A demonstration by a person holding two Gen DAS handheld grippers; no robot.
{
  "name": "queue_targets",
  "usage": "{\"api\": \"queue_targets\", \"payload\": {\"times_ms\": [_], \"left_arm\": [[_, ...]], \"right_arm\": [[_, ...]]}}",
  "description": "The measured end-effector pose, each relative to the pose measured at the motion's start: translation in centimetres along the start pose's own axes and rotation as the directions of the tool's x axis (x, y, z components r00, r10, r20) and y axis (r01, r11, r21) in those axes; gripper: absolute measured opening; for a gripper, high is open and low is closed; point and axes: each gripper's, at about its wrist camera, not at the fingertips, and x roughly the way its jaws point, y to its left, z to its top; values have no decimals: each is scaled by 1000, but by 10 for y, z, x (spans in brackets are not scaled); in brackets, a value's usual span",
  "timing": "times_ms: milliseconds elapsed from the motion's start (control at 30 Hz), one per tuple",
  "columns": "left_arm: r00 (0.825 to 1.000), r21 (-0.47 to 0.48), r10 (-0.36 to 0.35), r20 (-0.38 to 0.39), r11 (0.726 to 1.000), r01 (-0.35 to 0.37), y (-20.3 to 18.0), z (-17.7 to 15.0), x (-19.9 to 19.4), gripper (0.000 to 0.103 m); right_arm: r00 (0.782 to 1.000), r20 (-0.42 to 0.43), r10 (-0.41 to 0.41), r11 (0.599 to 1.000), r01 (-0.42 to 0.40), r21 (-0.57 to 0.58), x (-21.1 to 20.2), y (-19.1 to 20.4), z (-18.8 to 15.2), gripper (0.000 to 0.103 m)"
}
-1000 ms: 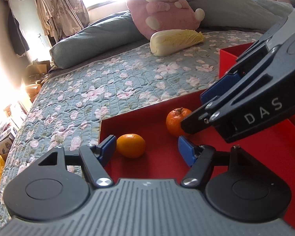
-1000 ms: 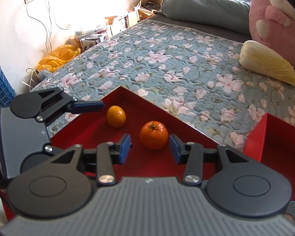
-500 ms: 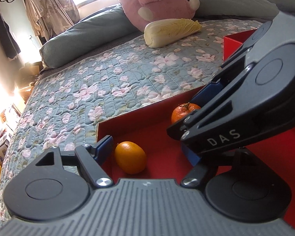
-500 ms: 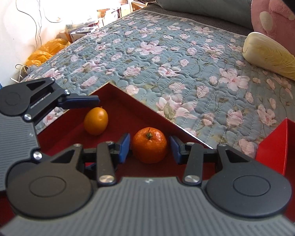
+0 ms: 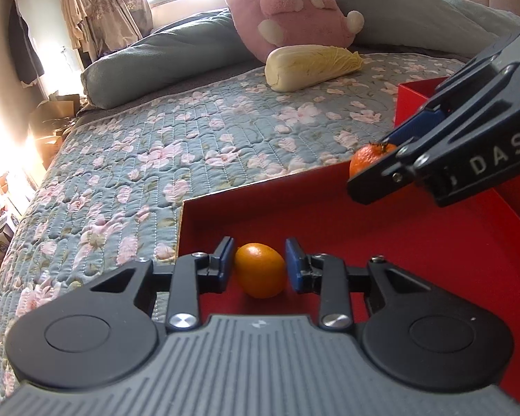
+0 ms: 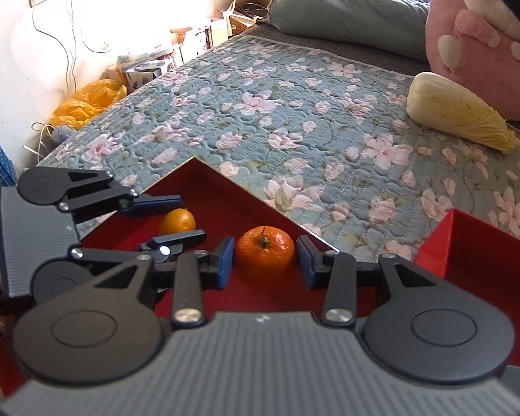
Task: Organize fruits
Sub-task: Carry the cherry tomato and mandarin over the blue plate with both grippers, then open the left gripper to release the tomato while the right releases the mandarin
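Two fruits lie in the red tray [image 5: 416, 242] on the floral quilt [image 5: 190, 145]. Your left gripper [image 5: 260, 265] brackets the smooth orange fruit [image 5: 259, 269] near the tray's corner; its blue pads sit just beside the skin, and you cannot tell whether they press it. Your right gripper [image 6: 265, 258] likewise flanks the stemmed mandarin [image 6: 265, 251], pads at its sides, contact unclear. A second red box [image 6: 475, 242] stands to the right; a cabbage [image 6: 457, 114] rests against a pink plush [image 6: 482, 48].

The left gripper [image 5: 259, 266] sits low at six o'clock, jaws narrowed; the right gripper [image 6: 265, 259] likewise, jaws narrowed.
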Motion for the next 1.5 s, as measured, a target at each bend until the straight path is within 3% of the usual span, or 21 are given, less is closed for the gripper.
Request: {"api": "queue_targets", "payload": {"times_ms": [300, 533, 767, 1033, 1200, 1233, 1333, 1500], "left_arm": [[993, 2, -70, 95, 998, 70, -42, 23, -58, 37], [976, 68, -168, 138, 985, 160, -111, 45, -95, 37], [956, 174, -273, 107, 952, 252, -192, 43, -115, 38], [946, 150, -318, 60, 940, 307, -256, 40, -98, 38], [954, 172, -300, 23, 941, 292, -282, 39, -89, 39], [957, 173, -289, 18, 944, 282, -285, 40, -89, 39], [971, 147, -240, 4, 960, 237, -291, 45, -94, 56], [985, 104, -164, 59, 982, 157, -300, 44, -125, 70]], "right_arm": [[993, 59, -103, 992, 98, 83, -95, -34, -30, 42], [975, 1, -221, 965, 219, 147, -151, -70, -83, 43], [953, -104, -285, 936, 300, 182, -166, -101, -129, 43], [948, -124, -292, 937, 310, 162, -150, -114, -139, 43], [951, -126, -284, 943, 300, 144, -137, -113, -141, 44], [951, -123, -285, 944, 301, 135, -137, -111, -141, 50], [954, -100, -283, 943, 296, 156, -151, -107, -140, 71], [959, -76, -274, 946, 283, 157, -193, -96, -147, 73]]}}
